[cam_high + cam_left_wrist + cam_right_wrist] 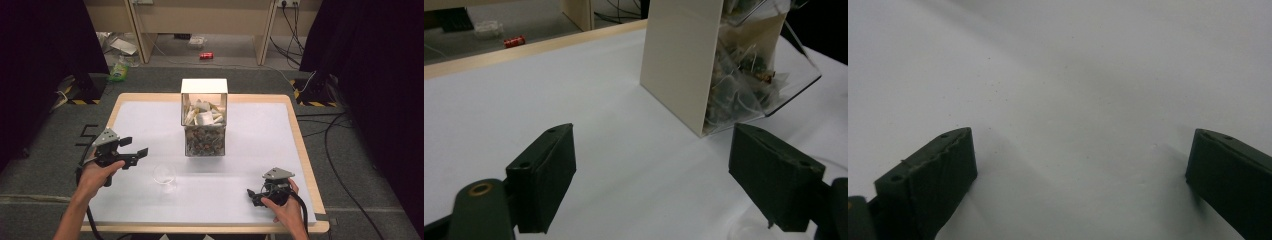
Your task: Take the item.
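A clear-fronted box with cream side walls stands at the middle of the white table, packed with small sachets. A clear glass cup sits in front of it, slightly left. My left gripper hovers at the table's left, open and empty, aimed toward the box; its jaws stand wide apart in the left gripper view. My right gripper rests low at the front right, open and empty. In the right gripper view both jaws frame bare white table surface.
The table's wooden rim runs along the right side. Beyond the far edge, the floor holds a red can, a green packet and cables. Black curtains hang on both sides.
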